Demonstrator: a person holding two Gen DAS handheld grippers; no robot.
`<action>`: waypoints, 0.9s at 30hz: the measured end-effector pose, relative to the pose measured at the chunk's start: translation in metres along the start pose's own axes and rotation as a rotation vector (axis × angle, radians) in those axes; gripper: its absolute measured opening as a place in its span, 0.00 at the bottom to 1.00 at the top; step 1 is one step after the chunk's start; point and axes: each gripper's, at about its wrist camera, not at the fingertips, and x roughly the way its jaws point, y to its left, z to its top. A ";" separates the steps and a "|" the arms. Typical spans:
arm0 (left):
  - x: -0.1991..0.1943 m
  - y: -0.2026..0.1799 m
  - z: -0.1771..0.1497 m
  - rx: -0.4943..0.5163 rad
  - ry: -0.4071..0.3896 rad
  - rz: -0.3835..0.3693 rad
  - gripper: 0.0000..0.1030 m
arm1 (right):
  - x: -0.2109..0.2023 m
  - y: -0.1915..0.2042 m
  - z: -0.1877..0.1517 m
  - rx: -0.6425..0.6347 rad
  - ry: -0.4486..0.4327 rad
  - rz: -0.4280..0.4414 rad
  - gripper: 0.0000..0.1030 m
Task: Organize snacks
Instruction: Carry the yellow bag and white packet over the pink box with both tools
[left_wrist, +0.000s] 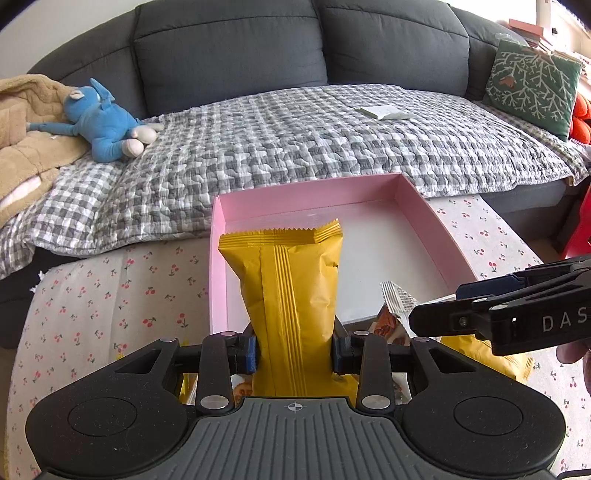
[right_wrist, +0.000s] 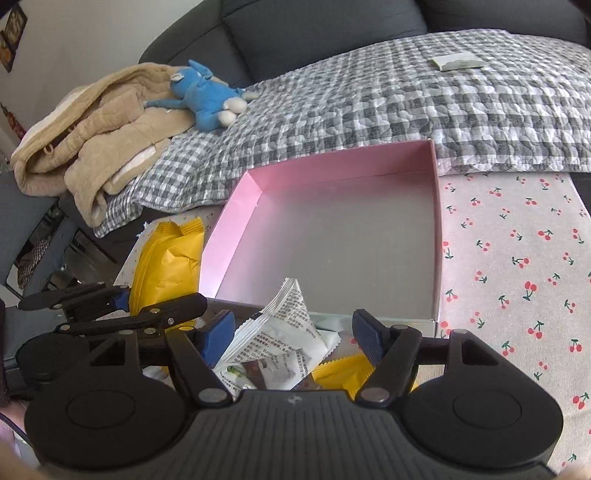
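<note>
Nearest the lens, bottom centre of the left wrist view: left gripper (left_wrist: 295, 354), pinched narrow on the lower part of a yellow packet (left_wrist: 291, 280). Stands up out of the jaws with its long axis running up the frame and its crimped top edge over the near left part of the pink box (left_wrist: 436, 229). Open and bare inside, that box, straight ahead on the cherry-print cloth (left_wrist: 110, 295), so probably only a short push forward and a release to land the packet in it. At right of the same view, reaching in from the edge: right gripper (left_wrist: 439, 306), just beside the left one and pointing towards centre frame. In its own view, bottom centre, jaws well apart and gripping nothing, with a white packet (right_wrist: 291, 306) of the loose pile lying between the pads, tilted, its top corner aimed up the frame at the near wall of the box. Left gripper clearly nearer to a drop; right one apparently placed to close on the white packet.
</note>
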 end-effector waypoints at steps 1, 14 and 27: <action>0.000 0.001 -0.003 0.001 0.001 0.002 0.32 | 0.002 0.003 -0.001 -0.010 0.007 -0.005 0.67; 0.000 0.033 -0.039 -0.063 -0.001 -0.022 0.32 | 0.038 0.018 -0.007 -0.053 0.031 -0.003 0.82; 0.003 0.041 -0.047 -0.077 0.017 -0.024 0.32 | 0.043 0.008 -0.014 0.059 0.029 0.078 0.49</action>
